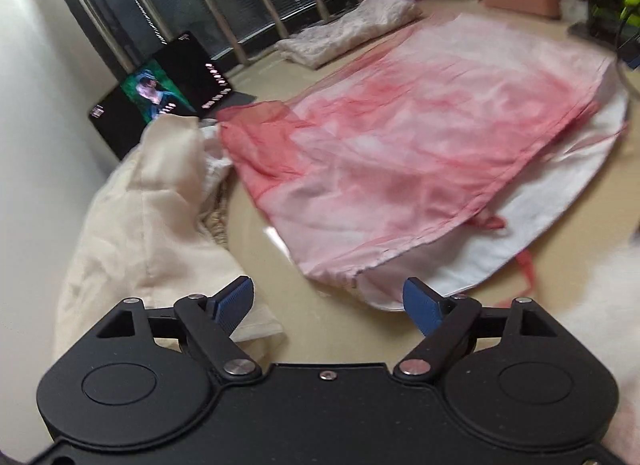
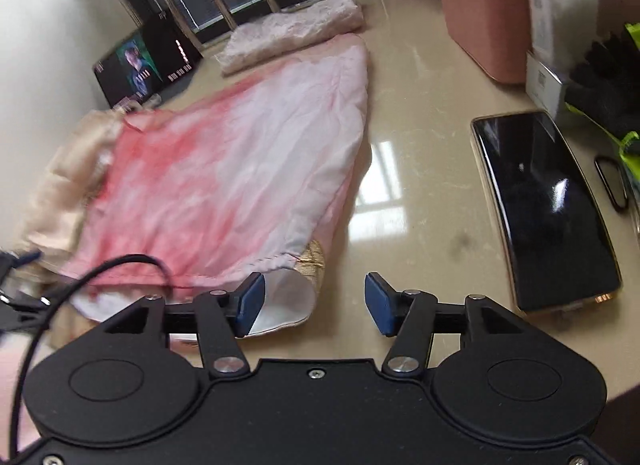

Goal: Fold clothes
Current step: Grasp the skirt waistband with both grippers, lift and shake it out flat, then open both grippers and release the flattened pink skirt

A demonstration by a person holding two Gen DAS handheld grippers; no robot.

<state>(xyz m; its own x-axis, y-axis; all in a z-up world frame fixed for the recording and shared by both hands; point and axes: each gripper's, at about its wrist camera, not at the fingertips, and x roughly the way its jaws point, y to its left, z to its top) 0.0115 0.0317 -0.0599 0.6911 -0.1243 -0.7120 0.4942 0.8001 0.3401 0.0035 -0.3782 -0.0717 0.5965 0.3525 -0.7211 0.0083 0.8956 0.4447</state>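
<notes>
1. Pink garment (image 1: 420,145) lay spread on the beige table (image 2: 420,169), filling the centre of the left wrist view and the left half of the right wrist view (image 2: 224,185). White lining showed along its lower right edge; red sheer layer on top, wrinkled.
2. It looked folded over at least once, edges roughly lined up, not yet a compact stack. Judgement: mid-task, more folds left on this piece.
3. Left gripper (image 1: 328,305) at bottom centre, jaws apart, nothing between the pads; near hem corner just above and right of it, not touched.
4. Right gripper (image 2: 316,303) at bottom centre, jaws apart, empty; left pad overlapped the white hem corner in view, contact unclear.
5. Cream garment (image 1: 152,217) crumpled at left, touching the pink one's left end. Looked unfolded, still to do.
6. Lace piece (image 2: 292,31) folded at the upper centre, by the window bars. Looked done.
7. Tablet (image 1: 160,93) propped upper left, screen lit.
8. Phone (image 2: 548,205) lay at right, well apart from the garment; pink box (image 2: 480,13) upper right.
</notes>
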